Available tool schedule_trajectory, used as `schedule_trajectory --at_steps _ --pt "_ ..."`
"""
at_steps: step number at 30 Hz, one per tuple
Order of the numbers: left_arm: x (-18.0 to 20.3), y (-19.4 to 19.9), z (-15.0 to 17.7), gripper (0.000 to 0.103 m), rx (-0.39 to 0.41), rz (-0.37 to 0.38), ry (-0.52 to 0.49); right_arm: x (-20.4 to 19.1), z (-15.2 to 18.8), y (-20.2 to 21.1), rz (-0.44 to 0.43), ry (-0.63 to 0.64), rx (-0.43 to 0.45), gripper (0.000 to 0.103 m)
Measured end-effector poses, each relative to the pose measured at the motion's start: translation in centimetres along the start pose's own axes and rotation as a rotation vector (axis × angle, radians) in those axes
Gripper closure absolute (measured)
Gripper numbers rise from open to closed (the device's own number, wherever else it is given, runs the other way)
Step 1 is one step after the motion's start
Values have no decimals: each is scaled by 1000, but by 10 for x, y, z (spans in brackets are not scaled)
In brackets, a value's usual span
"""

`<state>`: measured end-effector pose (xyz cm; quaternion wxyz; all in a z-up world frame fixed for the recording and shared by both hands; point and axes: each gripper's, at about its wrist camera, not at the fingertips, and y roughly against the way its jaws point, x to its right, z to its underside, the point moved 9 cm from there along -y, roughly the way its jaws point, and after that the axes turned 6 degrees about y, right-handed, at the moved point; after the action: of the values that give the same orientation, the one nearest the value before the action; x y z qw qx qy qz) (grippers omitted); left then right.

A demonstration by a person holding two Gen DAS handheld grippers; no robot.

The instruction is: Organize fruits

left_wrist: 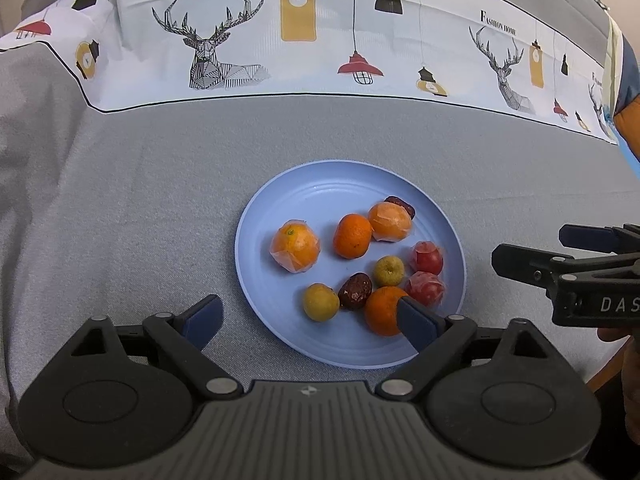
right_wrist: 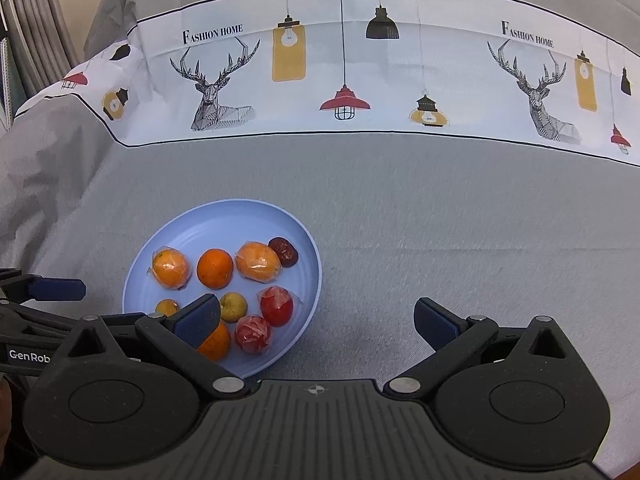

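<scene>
Blue plate [left_wrist: 280, 184], sitting at centre frame in the left wrist view, is holding small oranges [left_wrist: 352, 236], dates and film-wrapped fruit. Left gripper [left_wrist: 308, 320] and right gripper [right_wrist: 316, 320] are both hovering with jaws spread wide, holding nothing. The fruits are probably light, round, prone to rolling and slippery where wrapped, so gripping across the widest middle is looking safest.

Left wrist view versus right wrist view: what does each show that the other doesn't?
Only the left wrist view shows the dark date among the near fruits and a person's orange sleeve at far right. Only the right wrist view shows grey curtain folds at top left. Both show the blue plate of fruit on the grey tablecloth, and both claws, left and right, open and empty.
</scene>
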<state>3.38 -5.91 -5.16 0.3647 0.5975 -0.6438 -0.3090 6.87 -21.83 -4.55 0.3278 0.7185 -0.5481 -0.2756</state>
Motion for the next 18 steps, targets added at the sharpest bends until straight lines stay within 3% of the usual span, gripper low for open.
schedule_trajectory --at_steps 18 --pt "2 -2 2 1 -4 -4 -8 -2 2 -2 1 4 -8 1"
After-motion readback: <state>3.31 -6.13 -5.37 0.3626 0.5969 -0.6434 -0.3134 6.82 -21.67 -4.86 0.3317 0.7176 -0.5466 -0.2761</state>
